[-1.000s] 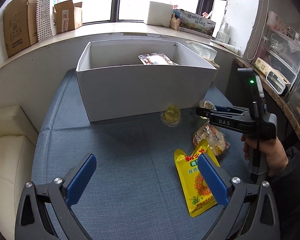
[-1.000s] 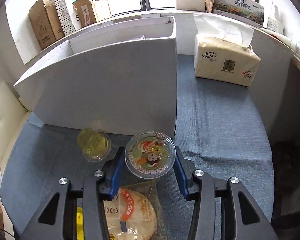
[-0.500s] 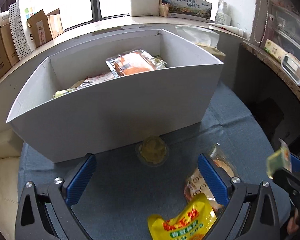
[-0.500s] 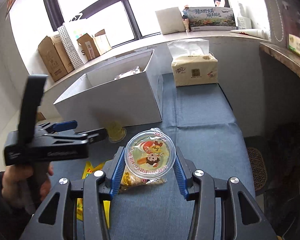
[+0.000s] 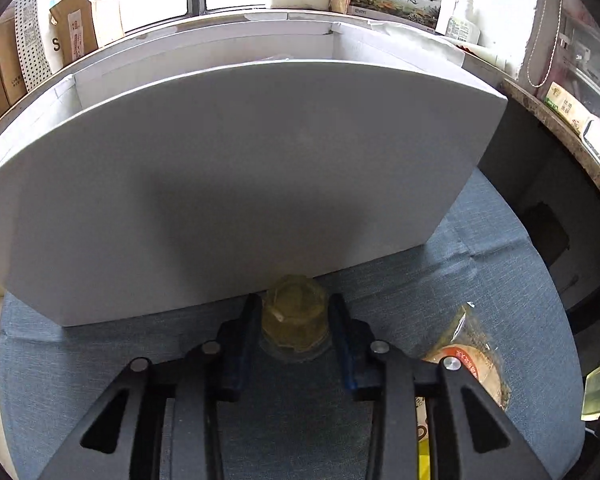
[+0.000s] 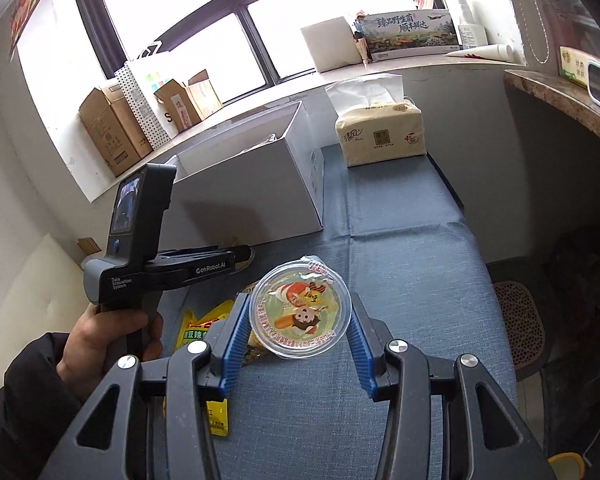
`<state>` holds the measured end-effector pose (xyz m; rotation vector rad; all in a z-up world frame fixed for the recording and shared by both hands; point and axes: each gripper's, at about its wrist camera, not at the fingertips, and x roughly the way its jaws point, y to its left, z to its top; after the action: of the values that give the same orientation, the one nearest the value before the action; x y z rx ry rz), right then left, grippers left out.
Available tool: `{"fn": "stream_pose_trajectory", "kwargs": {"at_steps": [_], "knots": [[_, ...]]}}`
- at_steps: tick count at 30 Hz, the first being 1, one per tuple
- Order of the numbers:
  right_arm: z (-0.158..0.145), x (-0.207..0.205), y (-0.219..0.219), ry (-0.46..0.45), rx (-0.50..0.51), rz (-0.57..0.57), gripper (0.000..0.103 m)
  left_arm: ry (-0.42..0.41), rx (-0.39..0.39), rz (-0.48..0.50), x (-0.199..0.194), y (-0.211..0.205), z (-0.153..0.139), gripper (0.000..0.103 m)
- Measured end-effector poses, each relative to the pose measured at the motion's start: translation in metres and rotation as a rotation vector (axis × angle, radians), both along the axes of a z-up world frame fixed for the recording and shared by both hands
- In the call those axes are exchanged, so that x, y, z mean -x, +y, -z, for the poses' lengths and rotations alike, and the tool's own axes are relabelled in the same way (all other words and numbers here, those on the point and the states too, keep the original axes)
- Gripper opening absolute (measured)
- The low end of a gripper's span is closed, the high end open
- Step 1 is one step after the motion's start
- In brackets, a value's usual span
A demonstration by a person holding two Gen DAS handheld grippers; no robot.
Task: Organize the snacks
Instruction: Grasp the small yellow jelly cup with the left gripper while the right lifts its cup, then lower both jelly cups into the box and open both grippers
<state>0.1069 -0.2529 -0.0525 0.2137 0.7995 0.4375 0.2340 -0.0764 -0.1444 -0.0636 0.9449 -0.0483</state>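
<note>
A small yellow jelly cup (image 5: 294, 314) stands upside down on the blue cloth, right against the front wall of the white box (image 5: 240, 180). My left gripper (image 5: 295, 305) is shut on it, one blue pad on each side. In the right wrist view my right gripper (image 6: 299, 314) is shut on a larger clear jelly cup (image 6: 300, 308) with a cartoon lid, held above the cloth. The left gripper (image 6: 242, 257) shows there too, reaching toward the white box (image 6: 252, 196). A round cake packet (image 5: 468, 354) and a yellow snack bag (image 6: 198, 330) lie on the cloth.
A tissue pack (image 6: 380, 136) sits behind the box at the back right. Cardboard boxes (image 6: 112, 132) line the window sill. A stone counter (image 5: 572, 136) runs along the right. A person's hand (image 6: 96, 340) in a dark sleeve grips the left handle.
My left gripper came forward and down to the small yellow cup and closed on it. My right gripper lifted the cartoon cup and pulled back from the box.
</note>
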Motion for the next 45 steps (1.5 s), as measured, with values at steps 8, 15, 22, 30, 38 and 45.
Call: {"fn": "stream_pose_trajectory", "kwargs": {"at_steps": [8,15,22,30,38,45], "knots": [[-0.002,0.002,0.011,-0.004,0.004,-0.02,0.05,-0.07,0.078,0.01,0.047,0.024,-0.034,0.037],[-0.009,0.002,0.034,-0.011,0.006,-0.083,0.05,-0.157,0.1,0.006,0.093,0.043,-0.08,0.037],[-0.025,-0.006,0.061,-0.035,0.002,-0.146,0.05,-0.237,0.093,-0.029,0.116,0.078,-0.127,0.037],[-0.07,-0.044,0.088,-0.1,-0.021,-0.2,0.05,-0.309,0.039,-0.05,0.098,0.097,-0.18,0.038],[-0.103,-0.115,0.114,-0.148,0.027,-0.181,0.05,-0.295,-0.026,-0.075,0.025,0.112,-0.192,0.038],[-0.086,-0.177,0.139,-0.078,0.142,-0.169,0.05,-0.216,-0.069,-0.102,-0.034,0.124,-0.156,0.038]]}}
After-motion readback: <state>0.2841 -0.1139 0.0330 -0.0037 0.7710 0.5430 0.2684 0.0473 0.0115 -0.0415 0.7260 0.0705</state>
